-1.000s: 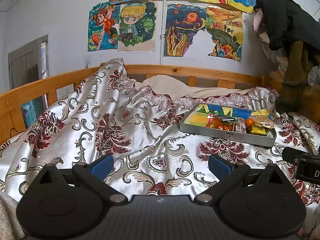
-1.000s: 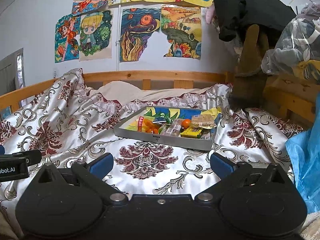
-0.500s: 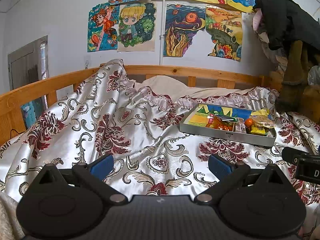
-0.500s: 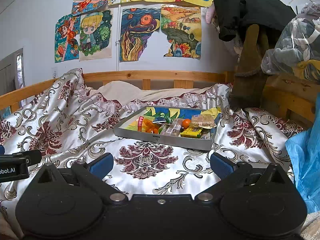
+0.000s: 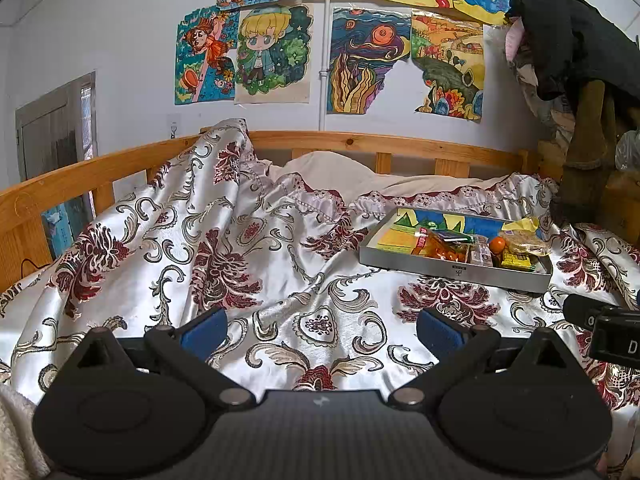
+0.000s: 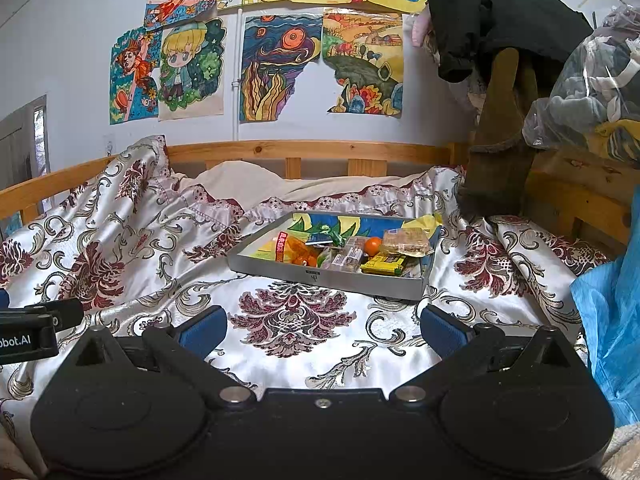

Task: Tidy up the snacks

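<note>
Grey snack tray (image 6: 328,278) is lying ahead, its long side facing me.
I am holding both grippers spread and empty; my right gripper (image 6: 320,330) is sitting nearer than my left gripper (image 5: 320,330).

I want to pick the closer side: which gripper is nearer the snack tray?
Right. The right gripper faces the snack tray nearly head-on; the left gripper sits off to its left.
</note>
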